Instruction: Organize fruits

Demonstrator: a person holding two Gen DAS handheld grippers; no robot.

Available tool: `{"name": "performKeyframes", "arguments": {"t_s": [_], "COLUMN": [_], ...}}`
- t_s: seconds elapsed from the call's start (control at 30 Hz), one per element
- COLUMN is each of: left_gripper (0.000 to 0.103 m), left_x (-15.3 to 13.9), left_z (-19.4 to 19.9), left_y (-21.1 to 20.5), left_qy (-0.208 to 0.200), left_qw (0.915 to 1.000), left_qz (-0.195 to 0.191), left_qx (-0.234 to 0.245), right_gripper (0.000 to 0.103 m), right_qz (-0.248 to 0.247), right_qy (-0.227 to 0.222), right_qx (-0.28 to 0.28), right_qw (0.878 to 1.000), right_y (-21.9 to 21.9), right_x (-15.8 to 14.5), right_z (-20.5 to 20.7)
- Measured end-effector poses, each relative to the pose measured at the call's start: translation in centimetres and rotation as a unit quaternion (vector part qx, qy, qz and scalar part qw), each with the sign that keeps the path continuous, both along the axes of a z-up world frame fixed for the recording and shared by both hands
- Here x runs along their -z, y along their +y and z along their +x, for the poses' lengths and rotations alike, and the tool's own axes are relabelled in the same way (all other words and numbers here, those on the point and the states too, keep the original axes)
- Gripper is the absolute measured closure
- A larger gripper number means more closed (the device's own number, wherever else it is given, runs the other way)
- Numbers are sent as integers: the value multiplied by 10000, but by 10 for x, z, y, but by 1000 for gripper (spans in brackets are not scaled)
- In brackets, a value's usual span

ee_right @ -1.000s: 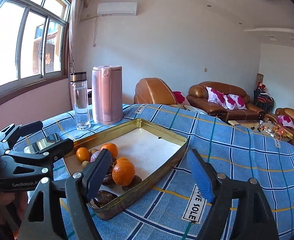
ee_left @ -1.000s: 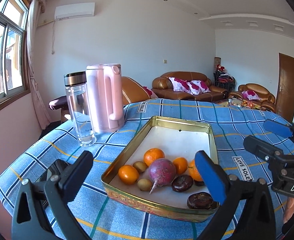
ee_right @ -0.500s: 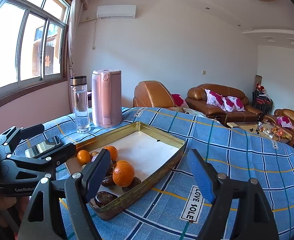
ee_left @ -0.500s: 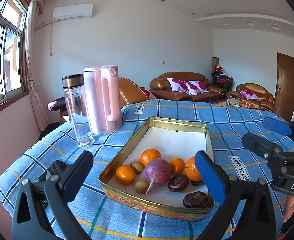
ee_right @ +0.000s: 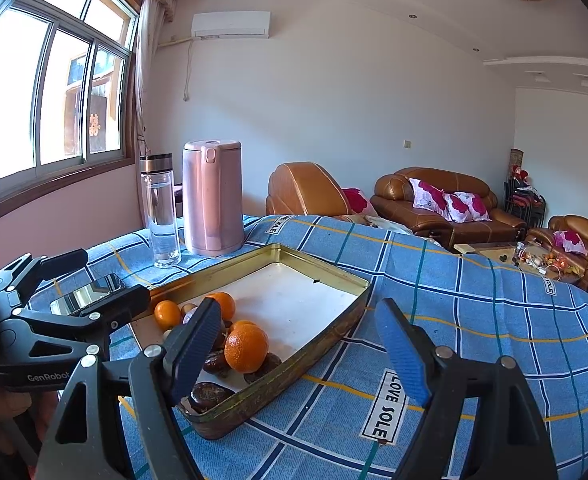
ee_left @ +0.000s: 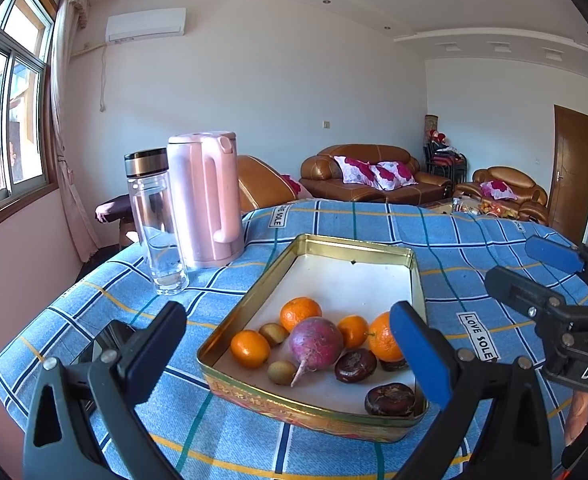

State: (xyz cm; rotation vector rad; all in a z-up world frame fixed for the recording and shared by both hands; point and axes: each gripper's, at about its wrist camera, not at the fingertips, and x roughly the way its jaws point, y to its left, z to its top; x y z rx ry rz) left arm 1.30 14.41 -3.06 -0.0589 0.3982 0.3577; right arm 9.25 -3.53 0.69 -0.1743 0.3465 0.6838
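Note:
A gold metal tray sits on the blue checked tablecloth. Its near end holds several oranges, a purple radish, small kiwis and dark brown fruits. My left gripper is open and empty, held above the near end of the tray. My right gripper is open and empty, at the tray's right side. Each gripper shows in the other's view: the right gripper, the left gripper.
A pink kettle and a clear bottle stand at the far left of the table. A phone lies left of the tray. Brown sofas stand behind the table.
Both grippers have drawn back and risen slightly; the tray and fruit look a little farther away. Nothing was grasped or moved.

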Motion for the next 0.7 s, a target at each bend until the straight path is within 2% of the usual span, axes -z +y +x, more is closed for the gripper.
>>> {"name": "performKeyframes", "arguments": {"t_s": [0.7], "left_gripper": [0], "left_x": [-1], "left_z": [1], "left_y": [-1], "left_qy": [70], "left_qw": [10000], "left_qz": [-7], "left_qx": [-16], "right_gripper": [22], "right_qz": [12], "right_qy": [-4], "right_qx": [-10], "right_qw": [10000], "right_y": [-1], "right_x": [1], "right_z": [0]}}
